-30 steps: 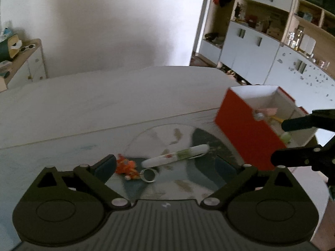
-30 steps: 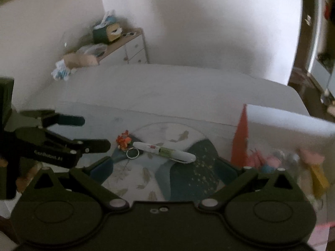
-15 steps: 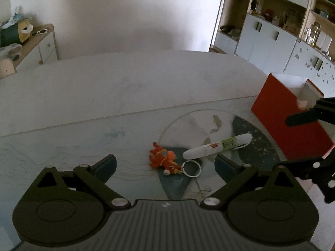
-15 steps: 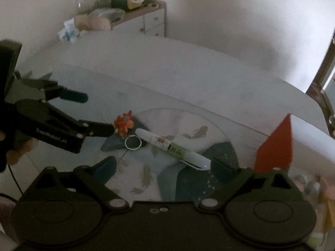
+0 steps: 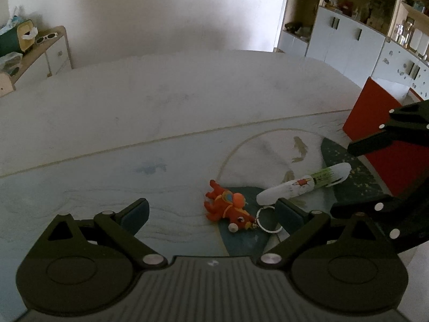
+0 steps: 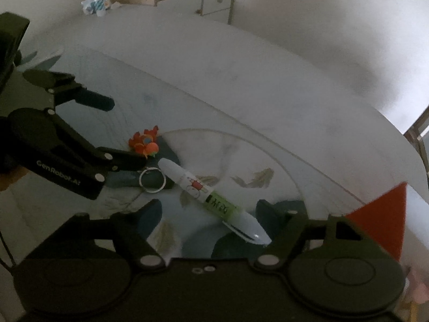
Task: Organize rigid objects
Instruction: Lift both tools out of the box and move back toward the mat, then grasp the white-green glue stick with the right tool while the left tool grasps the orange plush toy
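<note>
Two loose things lie on the bench (image 5: pixel 166 99): one orange toy keychain (image 5: pixel 228 207) and one white pen (image 5: pixel 303 186), with one red box (image 5: pixel 375 123) standing at the right edge. The keychain is a small, soft-looking figure with a metal ring (image 5: pixel 266 218) at its end; it lies on the dark patch of the printed mat (image 5: pixel 107 177), just beside the blunt end of the pen. The pen is a smooth, rounded plastic tube with a green label and a clip near its far end, lying slantwise across the mat's pale circle. The left gripper (image 5: pixel 211 210) hangs low over the mat with its fingers (image 5: pixel 136 210) spread wide, the keychain between them, touching neither as far as can be told. The right gripper (image 6: pixel 207 210) likewise has its fingers (image 6: pixel 152 210) wide apart, straddling the pen's clip end and holding nothing. In the right wrist view the left gripper's lower finger lies next to the keychain and its ring. The box has flat red walls and a white inside.
</note>
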A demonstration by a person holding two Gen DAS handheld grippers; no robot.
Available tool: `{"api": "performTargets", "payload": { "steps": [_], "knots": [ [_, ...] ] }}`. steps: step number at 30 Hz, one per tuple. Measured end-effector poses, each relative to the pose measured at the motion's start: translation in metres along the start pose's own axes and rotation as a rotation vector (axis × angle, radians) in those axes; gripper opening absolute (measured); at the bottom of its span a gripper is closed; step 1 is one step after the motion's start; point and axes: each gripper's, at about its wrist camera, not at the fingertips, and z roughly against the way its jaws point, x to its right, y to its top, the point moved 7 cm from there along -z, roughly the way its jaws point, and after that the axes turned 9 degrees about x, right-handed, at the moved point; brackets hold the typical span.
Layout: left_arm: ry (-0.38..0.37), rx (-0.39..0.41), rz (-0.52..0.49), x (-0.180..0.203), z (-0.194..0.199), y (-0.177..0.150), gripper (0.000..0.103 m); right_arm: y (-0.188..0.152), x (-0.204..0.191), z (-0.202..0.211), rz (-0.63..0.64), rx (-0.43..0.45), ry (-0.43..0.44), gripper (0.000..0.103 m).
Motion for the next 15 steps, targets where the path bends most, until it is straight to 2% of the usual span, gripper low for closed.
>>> {"api": "performTargets", "payload": {
  "steps": [4,8,15],
  "knots": [
    [0.007,-0.002,-0.001,0.0,-0.007,0.0,0.101,0.0,0.004,-0.008,0.021,-0.018,0.009,0.07],
    [0.008,-0.005,0.0,-0.001,-0.012,0.0,0.1,0.001,0.006,-0.016,0.039,-0.034,0.032,0.058],
    [0.003,-0.009,0.007,-0.003,-0.017,0.001,0.1,0.0,0.005,-0.027,0.081,-0.055,0.051,0.05]
  ]
}}
